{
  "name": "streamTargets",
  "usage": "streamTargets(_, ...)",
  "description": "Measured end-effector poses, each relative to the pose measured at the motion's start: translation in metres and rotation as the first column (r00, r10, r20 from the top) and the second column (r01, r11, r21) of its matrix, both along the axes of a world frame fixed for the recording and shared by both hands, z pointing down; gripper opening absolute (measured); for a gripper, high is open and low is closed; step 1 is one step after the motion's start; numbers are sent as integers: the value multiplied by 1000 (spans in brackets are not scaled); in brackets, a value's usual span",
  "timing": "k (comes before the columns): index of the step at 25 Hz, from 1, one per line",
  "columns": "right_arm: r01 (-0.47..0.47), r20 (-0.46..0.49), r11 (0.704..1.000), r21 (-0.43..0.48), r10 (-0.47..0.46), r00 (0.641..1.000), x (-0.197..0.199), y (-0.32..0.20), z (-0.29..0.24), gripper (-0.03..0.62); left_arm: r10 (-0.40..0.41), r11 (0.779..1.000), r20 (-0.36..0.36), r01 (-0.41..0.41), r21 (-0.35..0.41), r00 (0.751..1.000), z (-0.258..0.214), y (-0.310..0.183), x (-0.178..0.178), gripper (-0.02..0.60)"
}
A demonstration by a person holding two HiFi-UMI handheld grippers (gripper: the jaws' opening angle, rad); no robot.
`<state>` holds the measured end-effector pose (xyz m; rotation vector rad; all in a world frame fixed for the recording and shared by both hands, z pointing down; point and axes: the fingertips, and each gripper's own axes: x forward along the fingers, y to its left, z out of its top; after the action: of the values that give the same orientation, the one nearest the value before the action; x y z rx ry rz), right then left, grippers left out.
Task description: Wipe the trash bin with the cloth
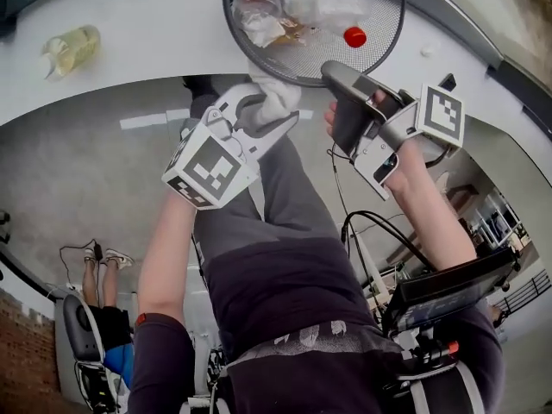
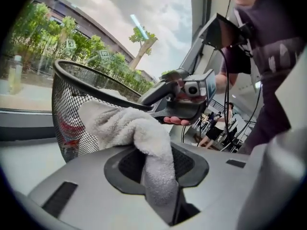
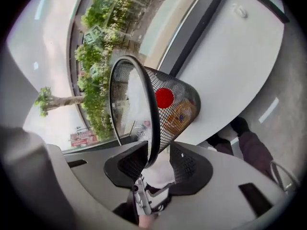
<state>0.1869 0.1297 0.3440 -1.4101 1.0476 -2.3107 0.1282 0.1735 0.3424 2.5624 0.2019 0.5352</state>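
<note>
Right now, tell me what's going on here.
A person stands at a white table with a gripper in each hand, working on a black mesh trash bin that has rubbish in it. The left gripper is shut on a white cloth, and the bunched cloth lies against the bin's outer mesh just below the rim. The right gripper has the bin's rim between its jaws, which stand apart around it rather than clamped.
</note>
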Motion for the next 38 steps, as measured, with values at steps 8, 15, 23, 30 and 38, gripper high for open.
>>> streamTargets(8,412,-389,910,-41,-394,832,59,-10,-14,153,-126,990,90,120,70,988,17,-46,-89,106)
streamTargets(15,406,-398,913,51,-354,847,49,-53,-17,87,-360,930,74,352,107,930,-9,-116,-113,106)
streamTargets(23,7,-171,1000,-14,-10,985,20,-8,-4,86,-316,948,26,315,39,948,-2,-98,-107,104)
streamTargets(30,-35,-7,999,19,36,999,9,0,6,86,-243,966,58,247,-82,968,21,-48,-54,107)
streamTargets(38,192,-187,980,47,-180,966,-3,-11,51,89,-406,908,347,418,44,846,144,-165,-147,129)
